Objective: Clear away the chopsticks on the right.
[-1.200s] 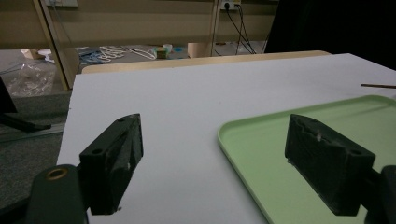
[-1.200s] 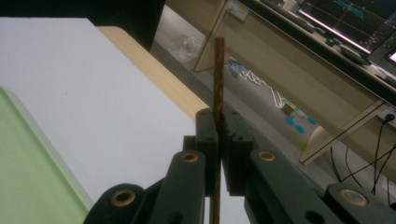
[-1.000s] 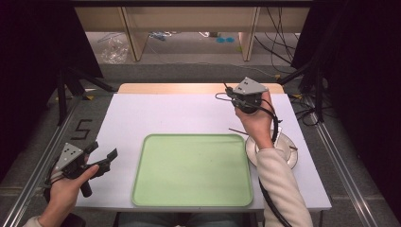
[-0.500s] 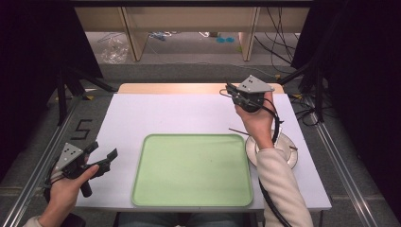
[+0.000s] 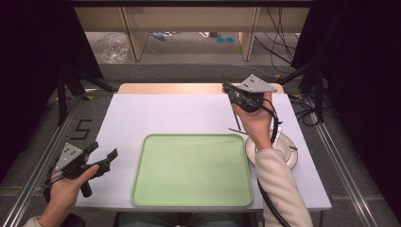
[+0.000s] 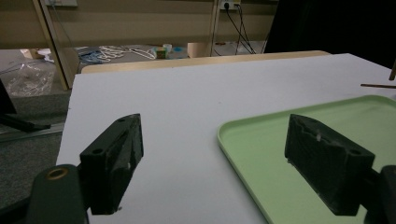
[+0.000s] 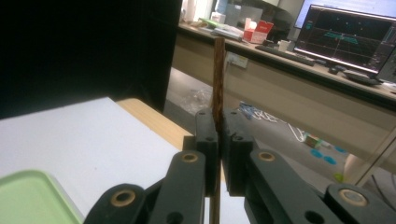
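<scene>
A brown stick is clamped upright in the right gripper, raised beyond the tray, presumably for transfer. The left gripper, jaws spread and empty, is held at the tray's left.

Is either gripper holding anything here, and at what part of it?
The right gripper is shut on a thin brown stick, pinched partway along its length so it pokes out both sides. The left gripper is open and empty.

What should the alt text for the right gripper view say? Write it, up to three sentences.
The right gripper is shut on a thin brown stick that stands upright between its black jaws. Lower left are the white table and a corner of the green tray; behind is a desk with a lit monitor.
</scene>
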Motion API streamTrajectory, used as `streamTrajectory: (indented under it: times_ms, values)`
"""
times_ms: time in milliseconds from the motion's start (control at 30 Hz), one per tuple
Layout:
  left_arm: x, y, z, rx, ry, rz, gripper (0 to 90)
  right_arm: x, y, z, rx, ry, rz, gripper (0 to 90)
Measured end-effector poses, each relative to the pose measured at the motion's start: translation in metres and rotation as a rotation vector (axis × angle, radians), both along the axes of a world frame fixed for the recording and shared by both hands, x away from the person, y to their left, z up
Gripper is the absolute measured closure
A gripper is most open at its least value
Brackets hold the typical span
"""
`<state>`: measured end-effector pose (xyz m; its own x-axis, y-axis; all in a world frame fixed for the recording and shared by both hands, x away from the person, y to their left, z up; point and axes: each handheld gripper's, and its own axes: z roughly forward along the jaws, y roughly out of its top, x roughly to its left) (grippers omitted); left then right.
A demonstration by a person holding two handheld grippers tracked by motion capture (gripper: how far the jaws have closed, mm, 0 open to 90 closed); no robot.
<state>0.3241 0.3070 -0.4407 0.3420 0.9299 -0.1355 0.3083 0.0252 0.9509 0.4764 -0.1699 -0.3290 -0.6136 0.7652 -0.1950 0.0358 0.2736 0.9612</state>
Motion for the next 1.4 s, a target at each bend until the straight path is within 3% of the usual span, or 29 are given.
streamTrajectory:
  times_ms: [300,433,833,933,967,1200,1400]
  values:
    - [0.0,0.0,0.0,-0.003,0.0,0.0,19.6,0.0,0.004,0.001,0.048,-0.003,0.033,87.7]
    - [0.0,0.0,0.0,-0.005,0.001,0.003,19.6,-0.001,0.007,-0.001,0.085,0.029,0.052,87.8]
    - [0.0,0.0,0.0,-0.006,0.0,0.002,19.7,-0.003,0.012,0.001,0.101,0.042,0.08,87.8]
    - [0.0,0.0,0.0,-0.007,0.0,0.002,19.8,-0.002,0.014,0.0,0.096,0.024,0.083,87.7]
    - [0.0,0.0,0.0,-0.006,0.001,0.001,19.8,-0.003,0.015,-0.001,0.1,0.053,0.09,87.7]
    - [0.0,0.0,0.0,-0.005,0.004,0.0,19.9,-0.003,0.019,-0.003,0.094,0.08,0.087,87.7]
    - [0.0,0.0,0.0,-0.006,0.004,0.0,19.9,-0.001,0.022,-0.006,0.098,0.138,0.087,87.7]
